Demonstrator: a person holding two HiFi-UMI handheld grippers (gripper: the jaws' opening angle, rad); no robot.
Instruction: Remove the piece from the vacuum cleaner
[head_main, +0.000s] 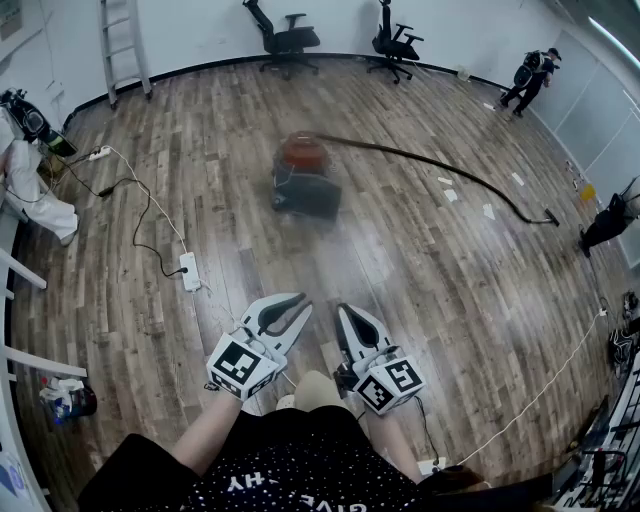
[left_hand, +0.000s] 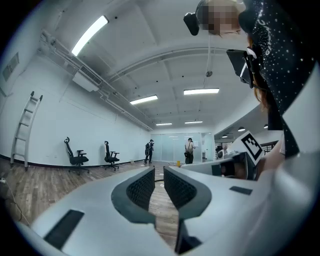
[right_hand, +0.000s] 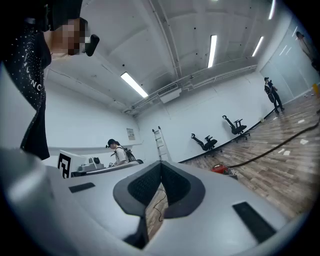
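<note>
The vacuum cleaner (head_main: 305, 176), with a red top and a dark body, stands on the wood floor some way ahead of me. Its black hose (head_main: 440, 165) runs off to the right and ends at a nozzle (head_main: 550, 216). The right gripper view shows the vacuum cleaner (right_hand: 219, 169) small and far off. Both grippers are held low in front of me, well short of it. My left gripper (head_main: 290, 303) (left_hand: 159, 171) has a narrow gap between its jaws with nothing in it. My right gripper (head_main: 343, 312) (right_hand: 161, 165) is shut and empty.
A white power strip (head_main: 190, 271) with a black cable lies on the floor at the left. Two office chairs (head_main: 288, 40) and a ladder (head_main: 122, 45) stand by the far wall. A person (head_main: 530, 80) stands at the far right. Paper scraps (head_main: 450, 194) lie near the hose.
</note>
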